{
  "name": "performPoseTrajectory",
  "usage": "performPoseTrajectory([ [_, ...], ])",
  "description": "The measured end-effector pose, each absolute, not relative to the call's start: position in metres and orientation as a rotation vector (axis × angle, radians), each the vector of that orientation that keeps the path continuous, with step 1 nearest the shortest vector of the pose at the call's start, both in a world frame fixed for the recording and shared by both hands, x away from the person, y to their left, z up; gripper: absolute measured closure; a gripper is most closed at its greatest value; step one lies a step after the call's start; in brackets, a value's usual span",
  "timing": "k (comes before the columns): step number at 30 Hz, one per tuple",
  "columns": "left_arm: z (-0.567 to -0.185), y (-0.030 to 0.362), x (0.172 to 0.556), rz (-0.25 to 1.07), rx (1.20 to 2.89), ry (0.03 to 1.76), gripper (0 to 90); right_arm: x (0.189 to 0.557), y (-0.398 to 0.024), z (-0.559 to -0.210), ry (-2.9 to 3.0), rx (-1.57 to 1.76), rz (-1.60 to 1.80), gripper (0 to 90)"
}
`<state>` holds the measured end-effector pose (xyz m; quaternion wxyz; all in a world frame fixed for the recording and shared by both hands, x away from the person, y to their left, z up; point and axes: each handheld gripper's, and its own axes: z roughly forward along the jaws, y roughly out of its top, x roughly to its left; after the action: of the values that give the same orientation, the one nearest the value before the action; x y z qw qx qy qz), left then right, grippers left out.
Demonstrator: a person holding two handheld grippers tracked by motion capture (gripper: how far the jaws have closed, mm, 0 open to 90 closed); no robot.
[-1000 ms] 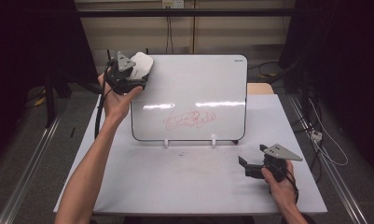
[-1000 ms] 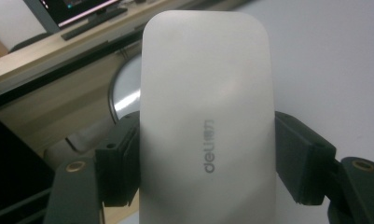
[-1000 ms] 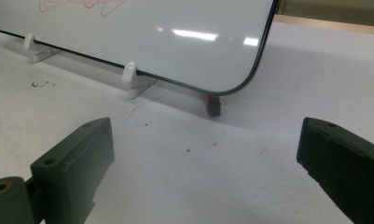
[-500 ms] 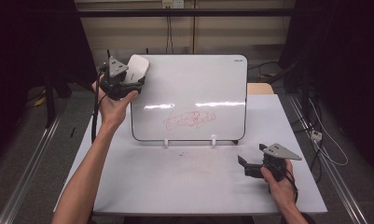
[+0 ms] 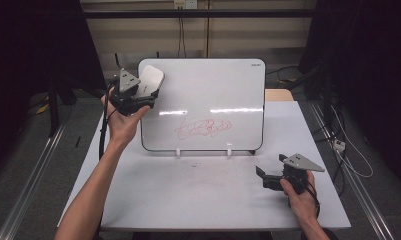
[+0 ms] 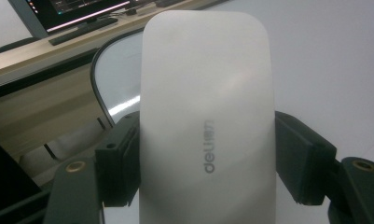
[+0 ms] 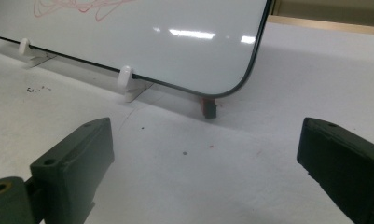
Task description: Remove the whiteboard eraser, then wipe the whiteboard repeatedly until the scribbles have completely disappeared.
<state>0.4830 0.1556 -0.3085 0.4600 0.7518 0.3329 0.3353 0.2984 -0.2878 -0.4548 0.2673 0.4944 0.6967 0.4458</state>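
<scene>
Right gripper (image 5: 268,177): in my right hand, low over the near right of the tabletop (image 5: 198,200); jaws wide apart, nothing between them
Whiteboard (image 5: 208,90): propped upright on small white feet past mid-tabletop; red scribble (image 5: 203,129) on its lower middle
Left gripper (image 5: 138,97): raised in my left hand at the whiteboard's upper left corner; jaws clamped on the white eraser (image 6: 208,121)
Eraser: at or just before the board's top left corner; contact unclear
</scene>
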Motion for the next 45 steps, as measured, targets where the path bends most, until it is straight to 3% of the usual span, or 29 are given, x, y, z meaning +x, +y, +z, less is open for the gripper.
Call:
performPoseTrajectory([
  [29,-0.347,0.111,0.452,0.757,1.924,0.727,31.2,0.298,-0.288,-0.454,1.892,1.313,1.208,3.9],
  [45,-0.36,0.093,0.446,0.802,1.993,0.662,31.2,0.3,-0.287,-0.455,1.889,1.316,1.206,3.8],
])
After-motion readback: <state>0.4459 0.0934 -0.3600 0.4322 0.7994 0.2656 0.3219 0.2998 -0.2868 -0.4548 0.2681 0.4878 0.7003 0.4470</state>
